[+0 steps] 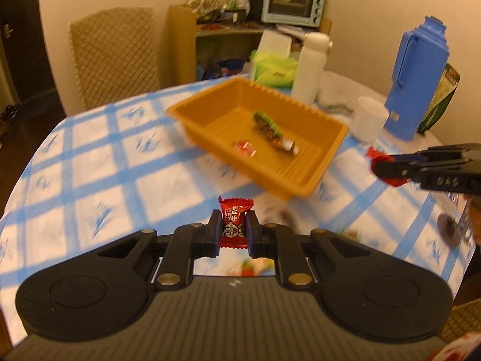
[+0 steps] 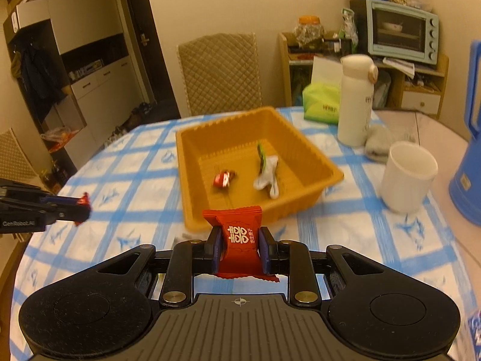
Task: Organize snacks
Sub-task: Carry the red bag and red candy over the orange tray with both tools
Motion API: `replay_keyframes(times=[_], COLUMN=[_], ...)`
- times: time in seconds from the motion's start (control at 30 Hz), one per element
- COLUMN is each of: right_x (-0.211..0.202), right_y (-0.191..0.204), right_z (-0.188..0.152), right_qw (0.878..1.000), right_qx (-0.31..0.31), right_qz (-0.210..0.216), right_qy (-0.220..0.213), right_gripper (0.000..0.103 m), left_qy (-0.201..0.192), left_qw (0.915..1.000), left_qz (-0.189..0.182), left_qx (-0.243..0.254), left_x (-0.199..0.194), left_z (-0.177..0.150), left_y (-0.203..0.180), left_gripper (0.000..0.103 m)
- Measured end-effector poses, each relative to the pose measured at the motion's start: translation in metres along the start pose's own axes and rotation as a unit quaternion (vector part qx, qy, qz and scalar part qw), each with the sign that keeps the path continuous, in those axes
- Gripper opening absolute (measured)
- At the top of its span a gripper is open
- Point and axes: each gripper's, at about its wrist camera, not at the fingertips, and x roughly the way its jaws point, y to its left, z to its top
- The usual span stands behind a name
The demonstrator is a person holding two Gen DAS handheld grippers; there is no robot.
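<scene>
An orange tray (image 1: 312, 138) (image 2: 327, 167) sits on the blue-checked table and holds a small red candy (image 1: 245, 147) (image 2: 223, 178) and a green-and-white wrapped snack (image 1: 272, 131) (image 2: 266, 170). My left gripper (image 1: 234, 225) is shut on a red snack packet (image 1: 236, 221), held above the table in front of the tray. My right gripper (image 2: 239, 240) is shut on a red candy packet (image 2: 239, 240) near the tray's front edge. Each gripper also shows in the other's view, the right gripper (image 1: 387, 170) at the right and the left gripper (image 2: 81, 207) at the left.
A white cup (image 2: 407, 177) (image 1: 368, 118), a white bottle (image 2: 356, 99) (image 1: 311, 66), a blue jug (image 1: 416, 78) (image 2: 469, 165) and a green tissue pack (image 2: 321, 102) stand behind and right of the tray. A quilted chair (image 2: 221, 73) stands beyond the table. More snacks (image 1: 449, 227) lie at the right.
</scene>
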Motion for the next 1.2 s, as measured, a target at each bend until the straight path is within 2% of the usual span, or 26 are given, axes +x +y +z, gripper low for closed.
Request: replay_keyframes(times=[0.23,0.47,0.87,1.2], right_x=[0.020,0.044,0.083,0.105], right_y=[-0.009,-0.022,-0.044,-0.054], right_z=[0.034,0.057,0.072,0.071], right_qw=[1.000,1.000,1.000,0.999], right_qx=[0.001,0.011,0.019,0.030], right_qz=[0.000,-0.005,-0.019,-0.022], right_qy=[-0.022,-0.028,-0.017,-0.002], right_gripper=[0.026,0.026,0.026,0.026], left_qy=[-0.016,-0.012,0.016,0.043], left_qw=[0.9997,0.9996,0.9997,0.9990], left_qz=[-0.020,-0.025,-0.017,-0.011], left_qx=[0.001,0.005,0.005,-0.003], left_x=[0.034,0.069,0.117,0.149], left_z=[0.047,0.076,0.090,0.092], left_y=[-0.024,-0.037,-0.043,-0.045], left_gripper=[0.015,0.015,0.015,0.015])
